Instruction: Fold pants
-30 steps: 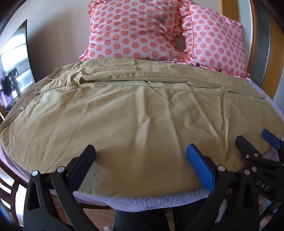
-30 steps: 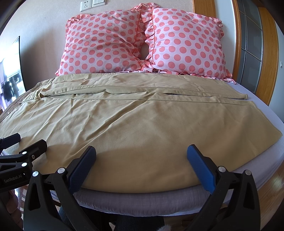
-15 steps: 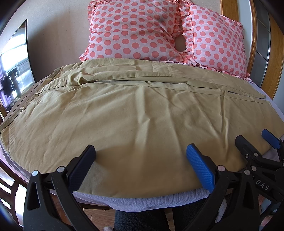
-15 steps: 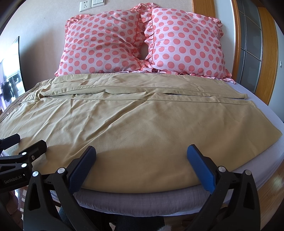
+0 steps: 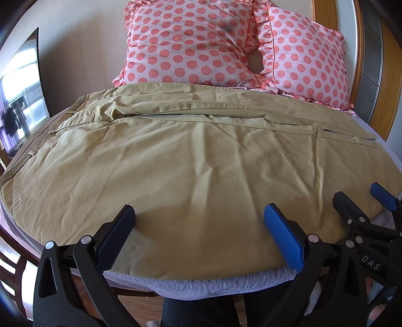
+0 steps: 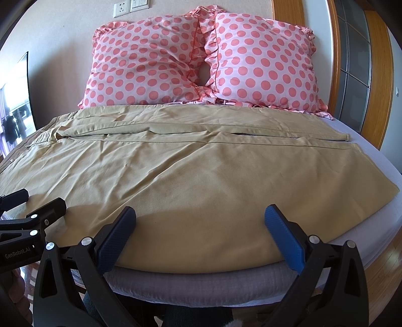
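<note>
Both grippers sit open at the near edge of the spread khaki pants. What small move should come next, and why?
Probably lower both and close them on the near edge of the tan cotton pants. The left gripper and right gripper are open, side by side at that hem, holding nothing, and the pants lie flat and unfolded on the grey mattress, legs parallel, ready to fold toward the polka-dot pillows.

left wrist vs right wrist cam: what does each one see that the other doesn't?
Left wrist only: wooden chair at lower left beside the bed, and the right gripper at right.

Right wrist only: wall outlet above the pillows, and the left gripper at left.

Both: tan pants spread flat on the bed, two polka-dot pillows, both grippers open over the near edge.
</note>
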{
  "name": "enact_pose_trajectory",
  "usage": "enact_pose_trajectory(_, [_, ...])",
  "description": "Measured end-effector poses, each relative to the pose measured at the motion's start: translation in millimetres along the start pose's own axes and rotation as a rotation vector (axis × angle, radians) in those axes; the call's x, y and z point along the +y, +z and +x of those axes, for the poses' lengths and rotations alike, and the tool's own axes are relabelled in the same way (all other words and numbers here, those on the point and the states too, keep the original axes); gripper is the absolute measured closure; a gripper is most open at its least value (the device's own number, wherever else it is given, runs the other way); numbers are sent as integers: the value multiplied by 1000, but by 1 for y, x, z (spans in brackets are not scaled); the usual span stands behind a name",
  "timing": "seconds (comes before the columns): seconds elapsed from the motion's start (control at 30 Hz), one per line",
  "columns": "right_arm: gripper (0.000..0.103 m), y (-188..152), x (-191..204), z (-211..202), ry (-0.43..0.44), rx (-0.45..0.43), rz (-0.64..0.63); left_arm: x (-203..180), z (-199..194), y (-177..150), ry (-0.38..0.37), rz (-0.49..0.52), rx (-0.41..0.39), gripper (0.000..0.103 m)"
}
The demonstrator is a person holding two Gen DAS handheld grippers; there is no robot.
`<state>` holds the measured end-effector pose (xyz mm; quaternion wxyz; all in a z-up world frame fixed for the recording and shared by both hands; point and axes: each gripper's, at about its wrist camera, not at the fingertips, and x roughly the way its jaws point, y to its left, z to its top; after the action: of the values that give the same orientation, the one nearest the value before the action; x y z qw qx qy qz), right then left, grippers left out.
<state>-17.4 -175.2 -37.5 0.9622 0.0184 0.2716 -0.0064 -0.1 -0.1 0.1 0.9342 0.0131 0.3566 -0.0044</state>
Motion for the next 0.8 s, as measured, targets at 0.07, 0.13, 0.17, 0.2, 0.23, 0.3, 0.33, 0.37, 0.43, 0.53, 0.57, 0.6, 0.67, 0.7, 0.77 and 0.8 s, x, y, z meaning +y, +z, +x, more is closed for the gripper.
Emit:
enact_pose_trajectory(0.07, [1,0,0,0,0,-1,0,0,0,0,0,0,0,2])
enact_pose_trajectory(0.13, [1,0,0,0,0,0,0,0,0,0,0,0,0,2])
enact_pose_trajectory(0.17, [1,0,0,0,0,-1,0,0,0,0,0,0,0,2])
enact_pose_trajectory(0.2, [1,0,0,0,0,-1,0,0,0,0,0,0,0,2])
enact_pose_trajectory(0.23, [1,0,0,0,0,-1,0,0,0,0,0,0,0,2])
enact_pose_trajectory(0.3, [1,0,0,-1,0,-3,-1,0,0,0,0,0,0,2])
enact_pose_trajectory(0.33, [1,0,0,-1,1,-5,0,0,0,0,0,0,0,2])
enact_pose_trajectory(0.37, [1,0,0,-1,2,-9,0,0,0,0,0,0,0,2])
enact_pose_trajectory(0.43, [1,0,2,2,3,-16,1,0,0,0,0,0,-1,2])
enact_pose_trajectory(0.53, [1,0,-3,0,6,-24,-1,0,0,-1,0,0,-11,2])
enact_pose_trajectory(0.57, [1,1,-3,0,6,-22,-1,0,0,-1,-1,0,-13,2])
enact_pose_trajectory(0.6, [1,0,-3,0,7,-20,-1,0,0,0,-1,-1,-13,2])
enact_pose_trajectory(0.67, [1,1,-3,-1,18,-6,-8,1,2,2,-1,0,-6,2])
enact_pose_trajectory(0.7, [1,4,-5,1,30,10,-5,0,0,2,-4,3,2,2])
enact_pose_trajectory(0.77, [1,22,-22,-1,44,14,38,2,1,4,-16,9,20,2])
enact_pose_trajectory(0.8, [1,34,-34,-1,36,-2,56,4,2,6,-25,8,33,2])
